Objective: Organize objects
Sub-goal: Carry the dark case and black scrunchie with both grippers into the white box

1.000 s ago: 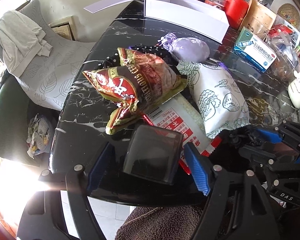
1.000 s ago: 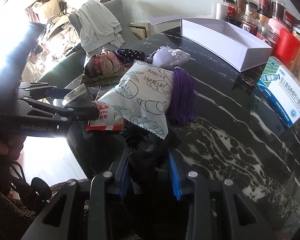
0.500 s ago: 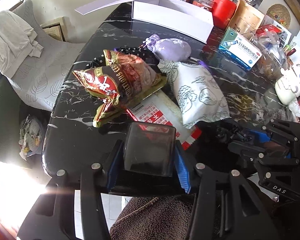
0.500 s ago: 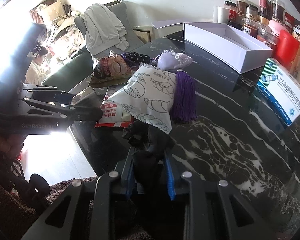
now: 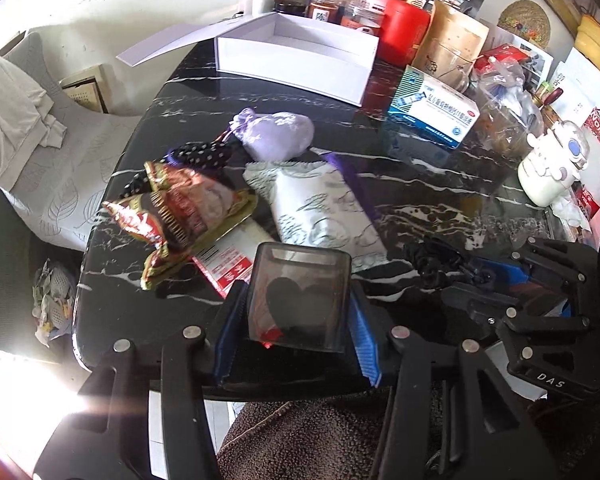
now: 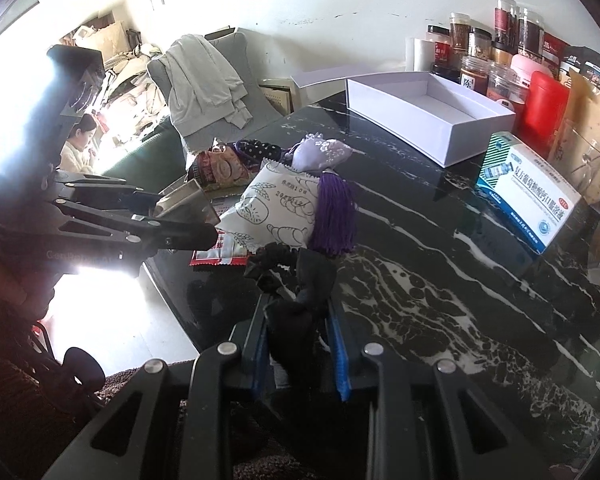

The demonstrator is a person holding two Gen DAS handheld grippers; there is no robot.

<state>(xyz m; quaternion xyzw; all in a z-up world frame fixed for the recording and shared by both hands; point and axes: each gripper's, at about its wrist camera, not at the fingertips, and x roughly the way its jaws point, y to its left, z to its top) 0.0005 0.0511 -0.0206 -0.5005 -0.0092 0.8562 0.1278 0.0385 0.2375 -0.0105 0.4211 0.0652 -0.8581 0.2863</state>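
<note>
My left gripper [image 5: 296, 312] is shut on a smoky clear plastic box [image 5: 300, 296] with a dark heart shape, held above the near table edge; it also shows in the right wrist view [image 6: 184, 204]. My right gripper [image 6: 298, 336] is shut on a black fabric piece [image 6: 300, 280], also in the left wrist view [image 5: 436, 260]. On the black marble table [image 5: 420, 184] lie a red-gold snack bag [image 5: 180, 208], a white patterned packet [image 5: 320, 216], a lilac pouch [image 5: 276, 132], a purple tassel [image 6: 334, 212], a red-white sachet [image 5: 228, 260] and a dotted dark cloth [image 5: 196, 156].
An open white box [image 5: 300, 56] with its lid [image 5: 180, 44] stands at the far edge. Jars and a red canister [image 5: 404, 28] line the back. A blue-white medicine carton [image 5: 432, 108] and a white figurine mug [image 5: 548, 168] sit right. A draped chair [image 5: 32, 128] stands left.
Both grippers have lifted and drawn back toward the near table edge, each keeping its hold. The left gripper closed on the clear box early in the span.
</note>
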